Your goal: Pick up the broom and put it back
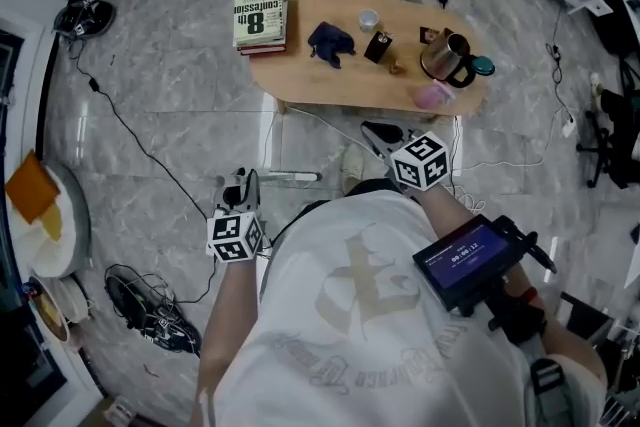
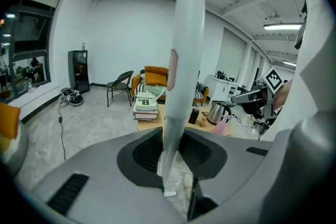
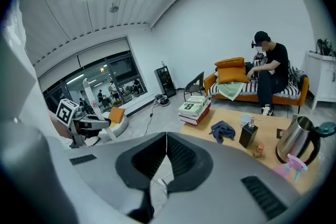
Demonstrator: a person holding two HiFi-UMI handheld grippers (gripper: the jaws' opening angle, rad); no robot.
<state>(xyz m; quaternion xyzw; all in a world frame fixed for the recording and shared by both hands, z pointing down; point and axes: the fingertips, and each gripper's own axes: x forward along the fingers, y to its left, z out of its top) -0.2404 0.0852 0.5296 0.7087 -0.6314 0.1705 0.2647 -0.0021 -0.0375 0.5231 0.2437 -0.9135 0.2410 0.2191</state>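
Observation:
The broom shows only as its white handle, which stands upright between the jaws of my left gripper, shut on it low down. From above, the handle is a short white bar running right from the left gripper, just in front of the person's body. The right gripper view catches the left gripper with the handle slanting up out of it. My right gripper is shut on nothing, its pads touching. It hangs near the table's near edge. The broom's head is hidden.
A low oval wooden table ahead carries stacked books, a dark cloth, a cup and a steel kettle. Black shoes and cables lie on the floor to the left. A person sits on the sofa beyond.

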